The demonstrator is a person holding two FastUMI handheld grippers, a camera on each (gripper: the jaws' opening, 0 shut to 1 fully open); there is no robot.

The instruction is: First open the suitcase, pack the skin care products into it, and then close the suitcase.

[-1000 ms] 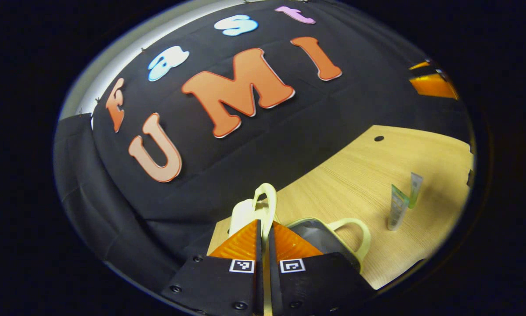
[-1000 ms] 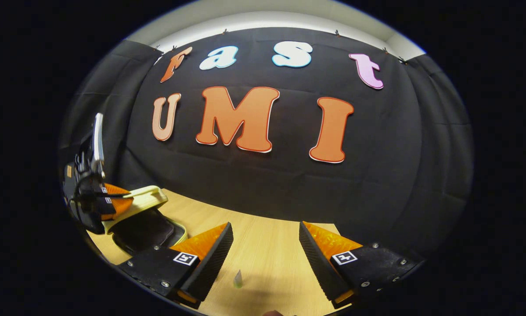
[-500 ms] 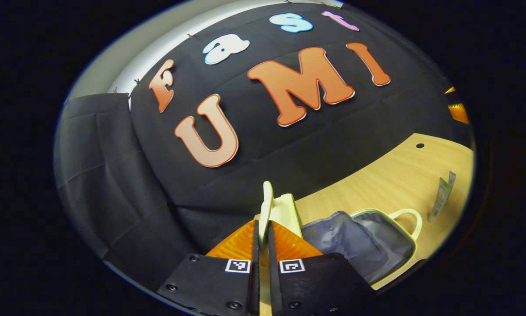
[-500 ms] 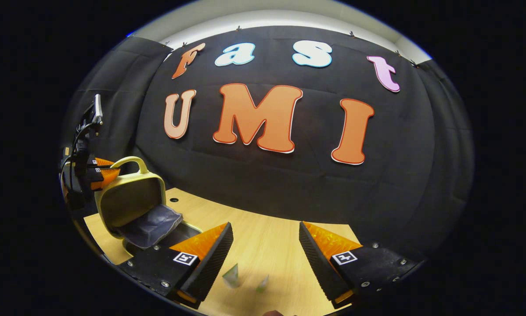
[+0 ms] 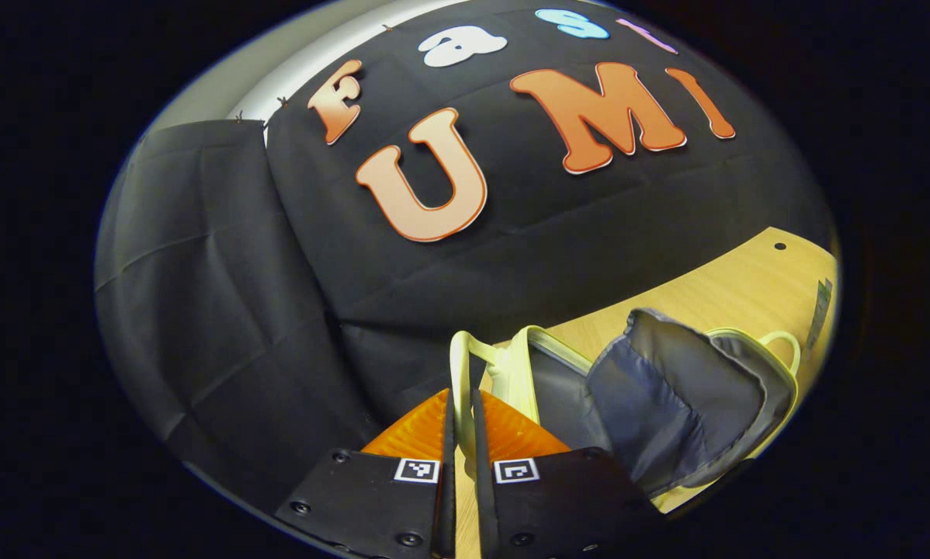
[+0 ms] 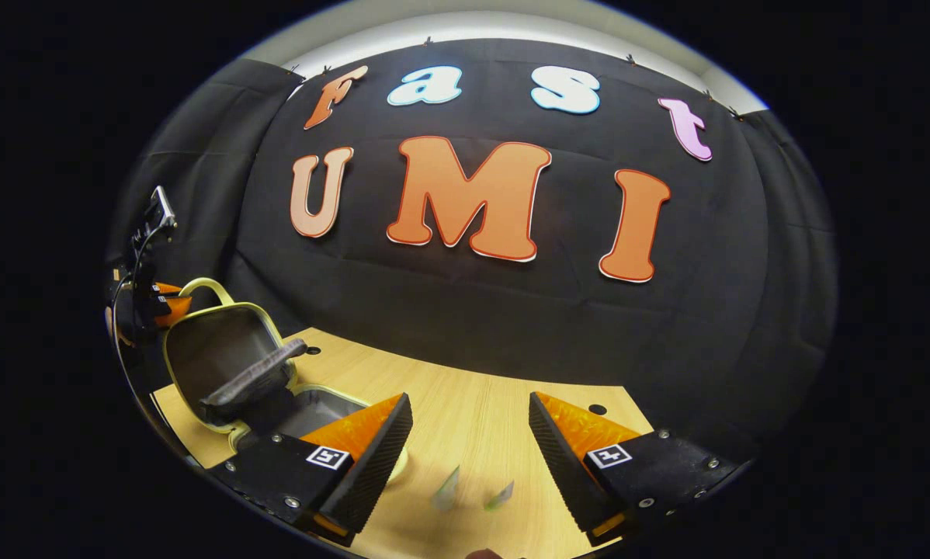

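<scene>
The small pale-yellow suitcase lies open on the table, its grey lining showing. My left gripper is shut on the lid's handle and holds the lid raised, about upright. A grey divider flap hangs between lid and base. In the right gripper view my left gripper shows at the lid's top. My right gripper hovers open over the table, with two skin care tubes standing low between its fingers. One tube shows beyond the suitcase in the left gripper view.
The wooden table has small round holes near its back edge. The black cloth wall rises right behind the table. Bare tabletop lies between the suitcase and the tubes.
My left gripper has lifted the lid by its handle from nearly closed to upright, baring the grey lining and flap. The tubes have come into sight between my right gripper's fingers.
</scene>
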